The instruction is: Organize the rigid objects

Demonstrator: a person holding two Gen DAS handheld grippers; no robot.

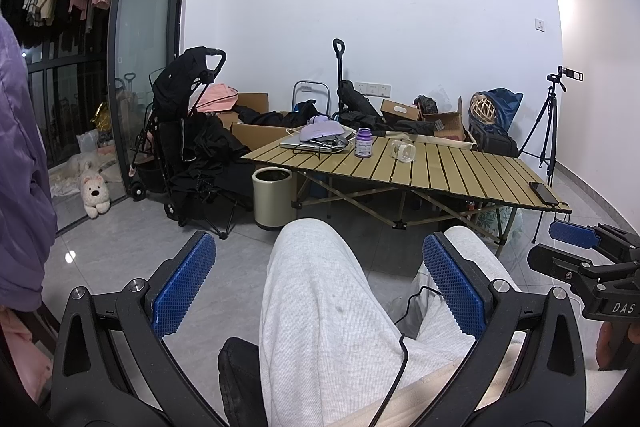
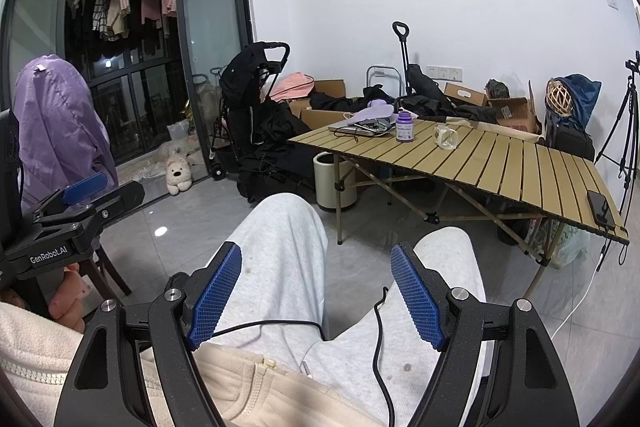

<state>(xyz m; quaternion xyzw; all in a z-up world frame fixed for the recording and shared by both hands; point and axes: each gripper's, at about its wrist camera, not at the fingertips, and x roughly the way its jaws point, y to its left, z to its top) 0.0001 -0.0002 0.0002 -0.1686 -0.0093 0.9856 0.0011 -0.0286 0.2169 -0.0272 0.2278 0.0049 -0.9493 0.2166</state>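
A purple bottle [image 1: 363, 143] and a clear glass cup [image 1: 403, 151] stand on the slatted folding table [image 1: 460, 171], far ahead of both grippers. They also show in the right wrist view, the bottle [image 2: 405, 126] left of the cup [image 2: 445, 137]. A laptop with a purple item on it [image 1: 320, 137] lies at the table's far left end. A black phone [image 1: 543, 193] lies at the near right corner. My left gripper [image 1: 318, 275] is open and empty above the person's lap. My right gripper [image 2: 316, 287] is open and empty, also above the lap.
A beige bin [image 1: 273, 197] stands under the table's left end. A black stroller [image 1: 188, 131], cardboard boxes and dark clothes crowd the back wall. A tripod [image 1: 548, 131] stands at the right. A plush dog [image 1: 94, 195] lies by the glass door.
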